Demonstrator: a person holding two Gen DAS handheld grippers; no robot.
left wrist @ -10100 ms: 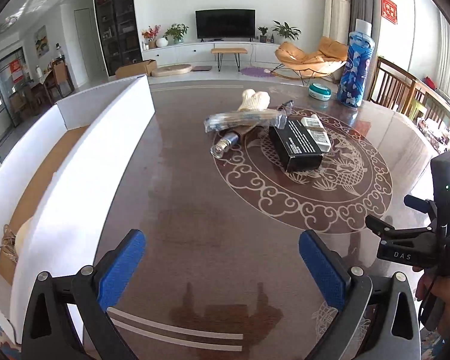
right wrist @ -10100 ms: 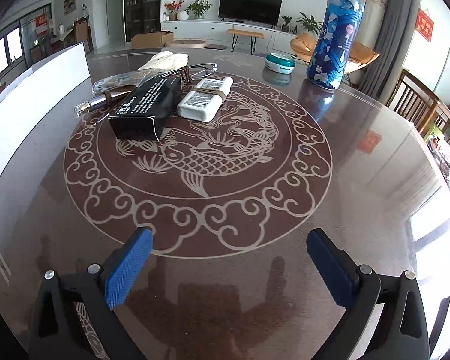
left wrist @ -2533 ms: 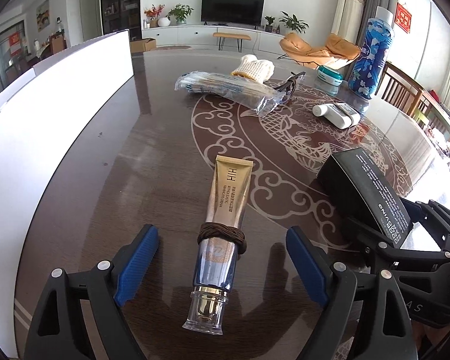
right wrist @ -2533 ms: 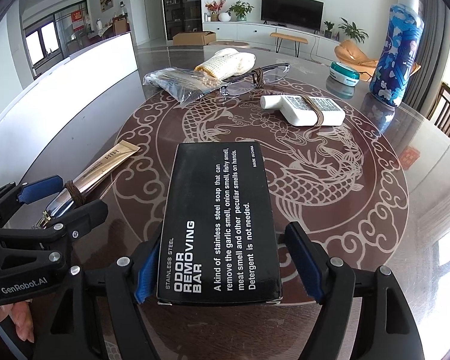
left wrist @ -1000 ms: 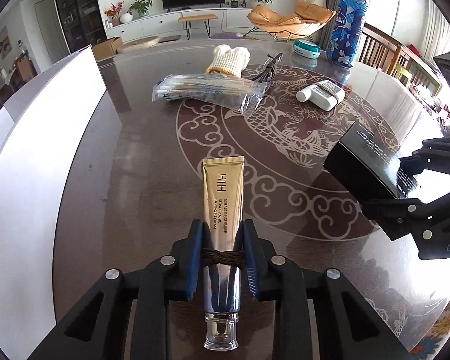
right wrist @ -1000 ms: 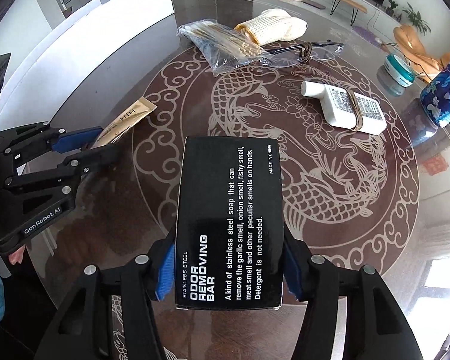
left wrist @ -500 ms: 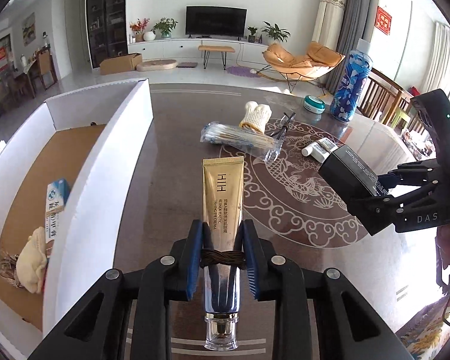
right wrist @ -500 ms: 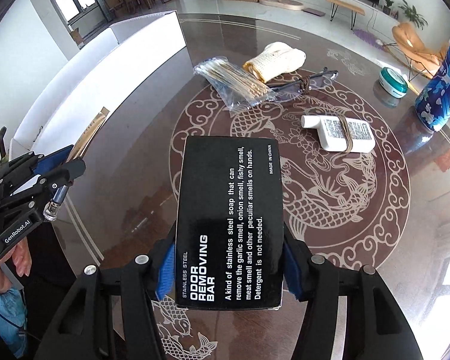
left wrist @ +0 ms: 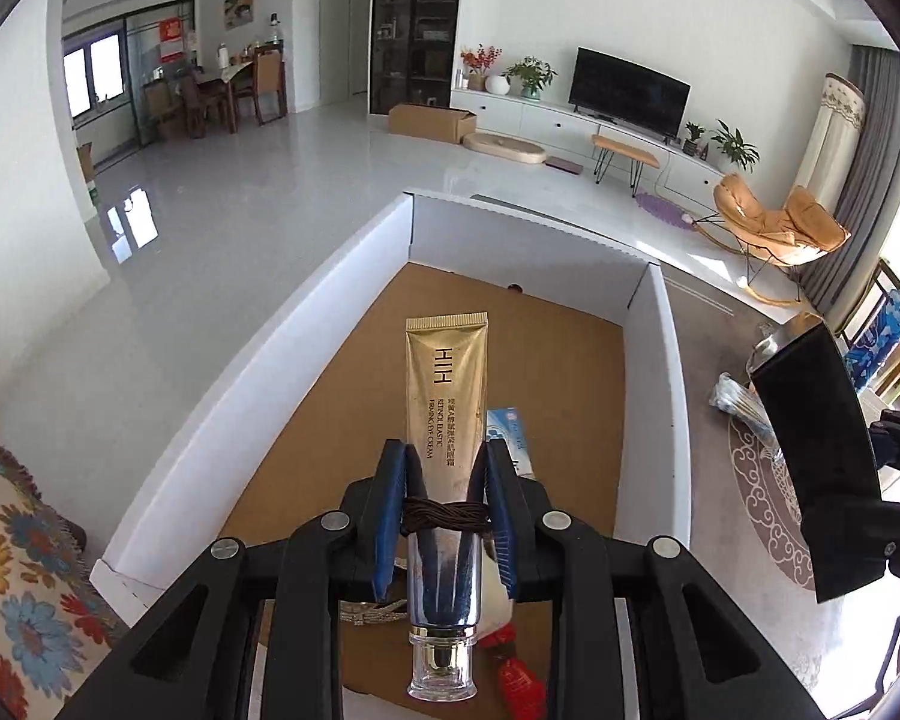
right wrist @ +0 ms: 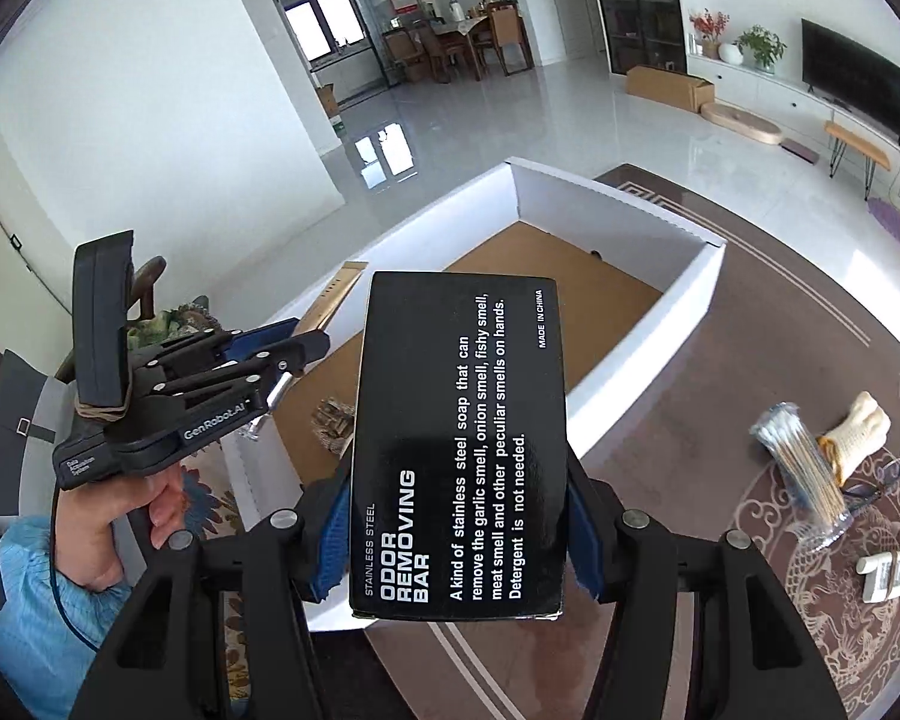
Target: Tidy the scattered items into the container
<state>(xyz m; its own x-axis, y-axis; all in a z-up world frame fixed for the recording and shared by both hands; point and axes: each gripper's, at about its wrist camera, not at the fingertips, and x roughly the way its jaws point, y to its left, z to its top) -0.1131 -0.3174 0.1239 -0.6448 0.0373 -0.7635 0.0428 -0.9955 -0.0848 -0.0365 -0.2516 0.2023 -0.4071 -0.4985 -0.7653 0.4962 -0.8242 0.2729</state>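
1. Left gripper [left wrist: 447, 516] clamped on a gold cream tube [left wrist: 447, 396], held above the white box [left wrist: 654, 360], over its cardboard floor.
2. Right gripper [right wrist: 459, 534] clamped on a black carton [right wrist: 459, 444], over the box's near right wall.
3. Bag of sticks [right wrist: 804, 477], glove [right wrist: 858, 429] and white pack [right wrist: 888, 570] lie on the table [right wrist: 750, 396], right of the box.

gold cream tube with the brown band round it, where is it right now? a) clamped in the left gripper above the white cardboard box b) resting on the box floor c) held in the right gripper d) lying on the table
a: the gold cream tube is clamped between the blue pads of the left gripper, hanging over the brown floor of the white cardboard box, while the right gripper holds the black odor removing bar box.
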